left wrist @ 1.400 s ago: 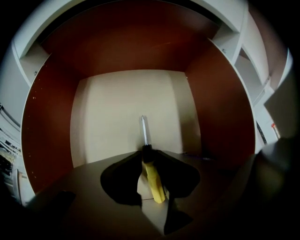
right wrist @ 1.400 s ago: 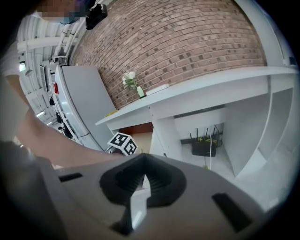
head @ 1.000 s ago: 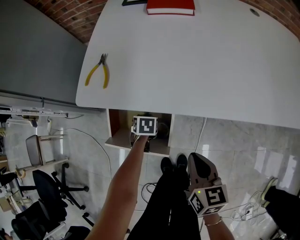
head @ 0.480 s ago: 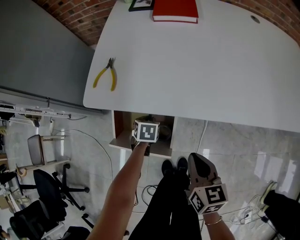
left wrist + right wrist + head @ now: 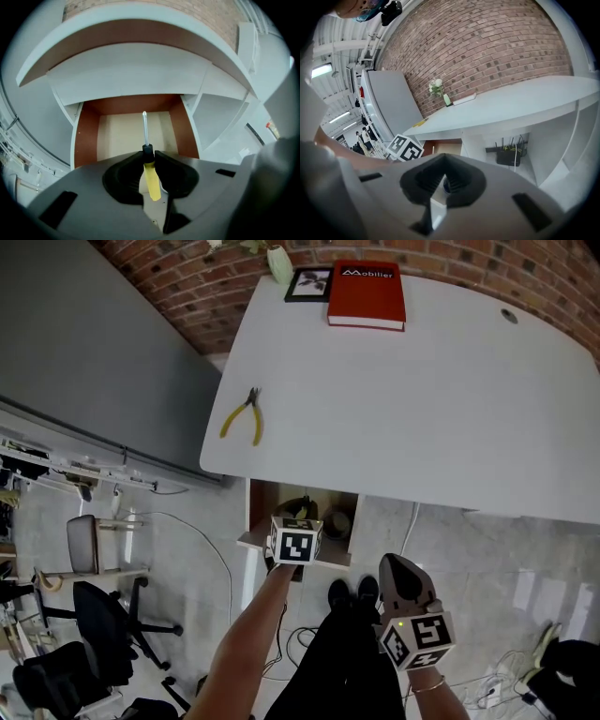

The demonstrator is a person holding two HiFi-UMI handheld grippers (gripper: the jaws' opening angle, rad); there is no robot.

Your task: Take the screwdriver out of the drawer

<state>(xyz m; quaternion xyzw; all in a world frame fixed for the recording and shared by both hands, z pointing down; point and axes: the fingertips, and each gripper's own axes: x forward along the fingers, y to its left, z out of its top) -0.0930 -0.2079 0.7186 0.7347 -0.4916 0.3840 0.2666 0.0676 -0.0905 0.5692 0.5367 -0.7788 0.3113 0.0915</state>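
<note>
We hold screwdriver (image 5: 151,183) by handle top, L gripper (image 5: 149,155) jaws clamped on it, above drawer (image 5: 86,136); prob. light, stiff, slick. R gripper (image 5: 443,182) jaws together, empty.

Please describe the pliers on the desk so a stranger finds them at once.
Look at the large white curved desk before the brick wall. Near its left edge lie yellow-handled metal pliers, alone, far from the red book and framed picture.
</note>
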